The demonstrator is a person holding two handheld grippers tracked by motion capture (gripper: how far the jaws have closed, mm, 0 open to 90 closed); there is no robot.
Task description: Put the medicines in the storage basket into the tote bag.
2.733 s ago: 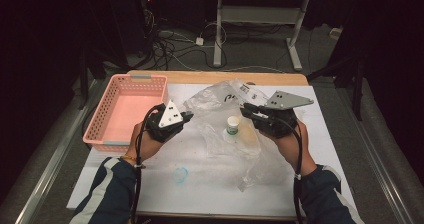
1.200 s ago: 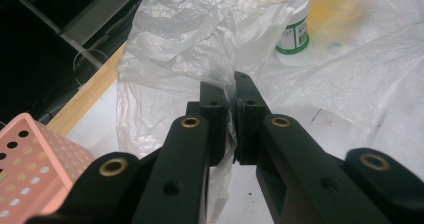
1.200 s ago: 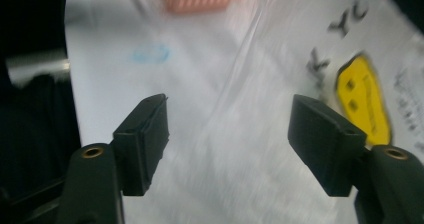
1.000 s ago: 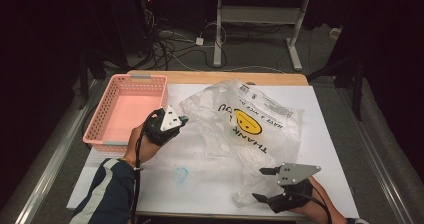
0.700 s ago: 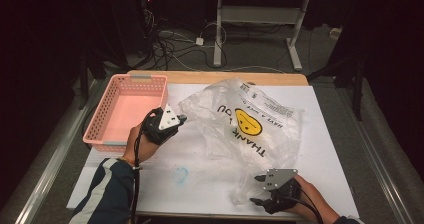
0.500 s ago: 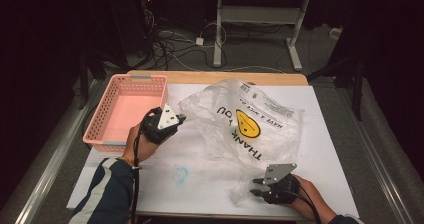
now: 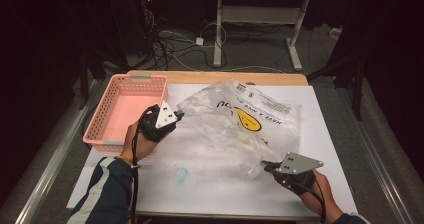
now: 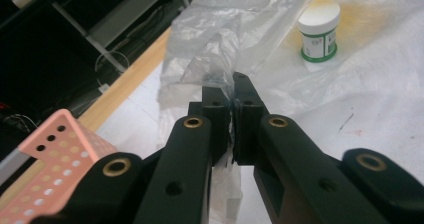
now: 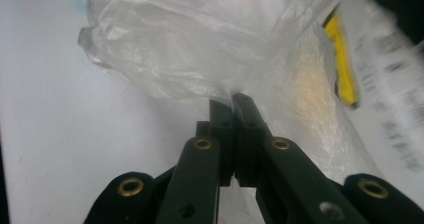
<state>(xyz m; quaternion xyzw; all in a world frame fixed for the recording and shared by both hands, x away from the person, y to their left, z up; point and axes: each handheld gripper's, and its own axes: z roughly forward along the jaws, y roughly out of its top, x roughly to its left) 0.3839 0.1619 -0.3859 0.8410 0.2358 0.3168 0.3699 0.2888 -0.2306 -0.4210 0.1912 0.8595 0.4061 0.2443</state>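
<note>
A clear plastic bag (image 7: 240,119) with a yellow smiley print lies spread across the white table sheet. My left gripper (image 7: 176,115) is shut on the bag's left edge (image 8: 220,59), the film pinched between its jaws. My right gripper (image 7: 265,165) is shut on the bag's near right corner (image 9: 190,59), low over the table front. A small white jar with a green label (image 8: 318,31) stands under the bag's film, beyond the left gripper. Through the film in the high view the jar (image 7: 231,132) is only a faint shape.
A pink perforated basket (image 7: 125,111) sits at the table's left, just behind the left hand. A blue scribble (image 7: 180,174) marks the sheet near the front. Beyond the table's far edge are a desk frame and cables on the floor.
The right gripper left the bag's middle, swung down to the table's front right, then moved in to the bag's near corner and shut on it. The left gripper kept its grip.
</note>
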